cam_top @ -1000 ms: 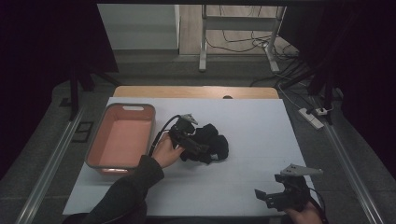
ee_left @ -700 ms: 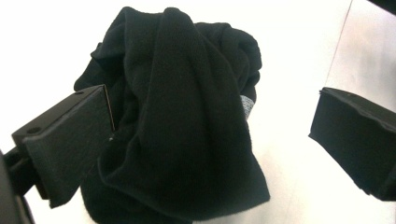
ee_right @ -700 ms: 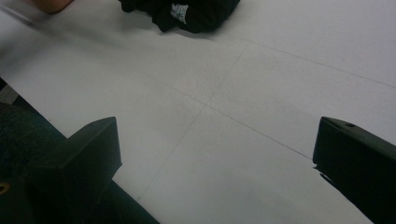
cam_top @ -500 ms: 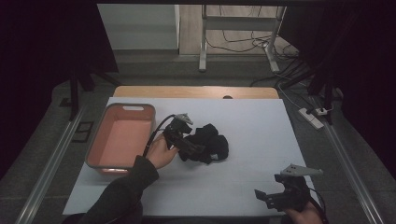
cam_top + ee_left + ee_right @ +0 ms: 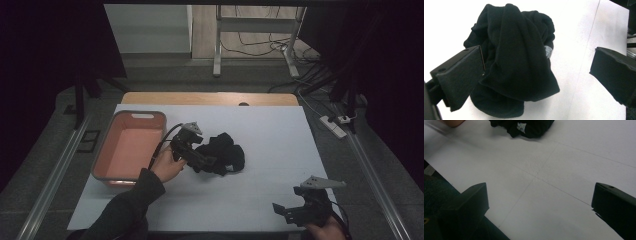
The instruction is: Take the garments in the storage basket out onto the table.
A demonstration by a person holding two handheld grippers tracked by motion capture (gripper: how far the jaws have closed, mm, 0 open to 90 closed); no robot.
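White worktop [image 5: 280, 130] carries your black cloth [image 5: 222, 152] mid-left, right of the pink tub [image 5: 131, 150]. Your left tongs [image 5: 202, 162] gape around it, seemingly touching; your right tongs [image 5: 282, 212] gape empty, near right.

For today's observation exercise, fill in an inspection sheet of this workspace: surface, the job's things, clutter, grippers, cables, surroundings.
Surface: white table top, with faint crease lines.
Job's things: black cloth bunched near the middle; pink tub at the left looks empty.
Clutter: nothing seen.
Grippers: left gripper open, jaws either side of the black cloth; right gripper open over bare table near the front right corner.
Cables: a black cable trails from the left gripper; loose wires on the floor beyond.
Surroundings: power strip on the right, metal frame legs behind, dark curtains.
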